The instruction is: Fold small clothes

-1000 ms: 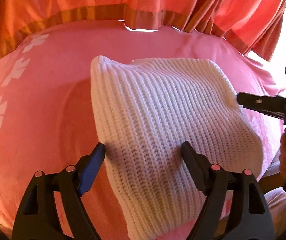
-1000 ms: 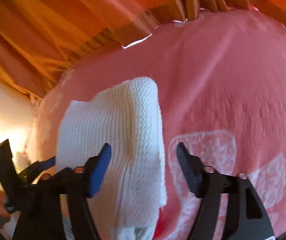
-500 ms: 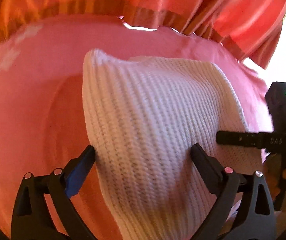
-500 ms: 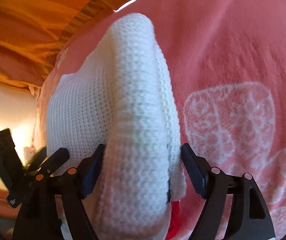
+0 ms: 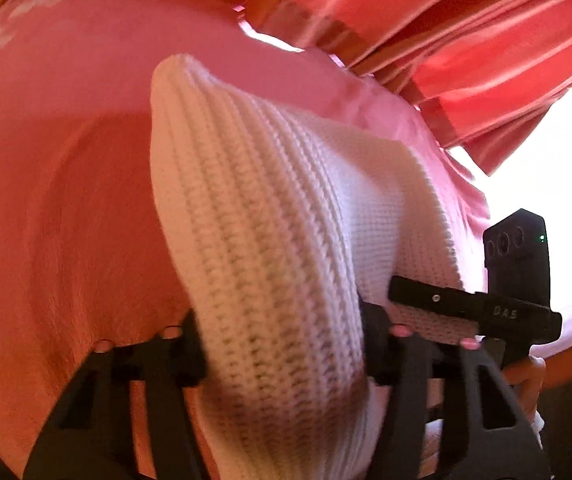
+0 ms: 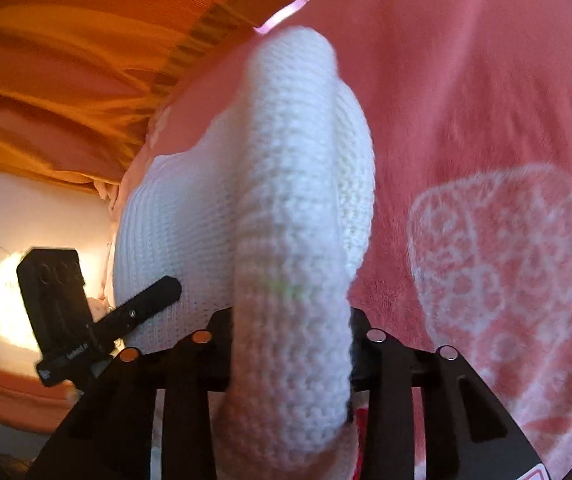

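Note:
A white knitted garment (image 5: pixel 270 216) lies on a pink blanket (image 5: pixel 66 168), its near edge bunched up into a thick ridge. My left gripper (image 5: pixel 282 344) is shut on the near left part of that edge. My right gripper (image 6: pixel 289 344) is shut on the near right part of the same garment (image 6: pixel 286 184). The fingertips of both are hidden by the knit. The right gripper also shows at the right of the left wrist view (image 5: pixel 469 308), and the left gripper at the left of the right wrist view (image 6: pixel 126 312).
The pink blanket (image 6: pixel 485 120) has a white flower pattern (image 6: pixel 497 248) to the right of the garment. Orange-red curtains (image 5: pixel 465 40) hang behind the bed. A bright window (image 5: pixel 557 184) is at the right and a pale wall (image 6: pixel 38 208) at the left.
Both grippers have moved forward onto the garment's near edge and closed on it. The edge now stands bunched up between the jaws instead of lying flat.

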The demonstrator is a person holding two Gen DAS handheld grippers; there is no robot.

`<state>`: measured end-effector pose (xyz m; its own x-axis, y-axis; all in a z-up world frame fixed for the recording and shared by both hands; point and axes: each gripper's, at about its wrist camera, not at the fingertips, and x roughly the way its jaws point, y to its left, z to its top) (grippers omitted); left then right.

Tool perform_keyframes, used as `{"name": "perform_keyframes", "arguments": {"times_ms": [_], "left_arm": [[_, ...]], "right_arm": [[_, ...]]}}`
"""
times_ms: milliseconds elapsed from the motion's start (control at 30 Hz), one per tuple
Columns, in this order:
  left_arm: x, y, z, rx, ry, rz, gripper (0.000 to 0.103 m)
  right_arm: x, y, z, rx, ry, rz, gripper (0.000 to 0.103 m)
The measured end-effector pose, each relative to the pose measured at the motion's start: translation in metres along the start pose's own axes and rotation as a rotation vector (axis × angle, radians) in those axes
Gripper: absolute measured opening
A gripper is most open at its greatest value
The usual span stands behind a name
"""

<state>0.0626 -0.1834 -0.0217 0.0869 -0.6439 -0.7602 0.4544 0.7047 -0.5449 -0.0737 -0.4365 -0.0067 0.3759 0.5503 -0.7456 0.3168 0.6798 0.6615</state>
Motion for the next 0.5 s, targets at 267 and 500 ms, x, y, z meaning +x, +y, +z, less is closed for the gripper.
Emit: {"name": "perform_keyframes", "arguments": {"times_ms": [267, 500], "left_arm": [[-0.081, -0.106, 0.018, 0.225, -0.103, -0.109, 0.046], [-0.22, -0.2, 0.02, 0.494, -0.359, -0.189, 0.048]], "right_arm": [[-0.141, 0.055, -0.036, -0.084, -0.336, -0.011, 0.033], [-0.273, 0.179, -0.08, -0.335, -0.671, -0.044, 0.034]]}}
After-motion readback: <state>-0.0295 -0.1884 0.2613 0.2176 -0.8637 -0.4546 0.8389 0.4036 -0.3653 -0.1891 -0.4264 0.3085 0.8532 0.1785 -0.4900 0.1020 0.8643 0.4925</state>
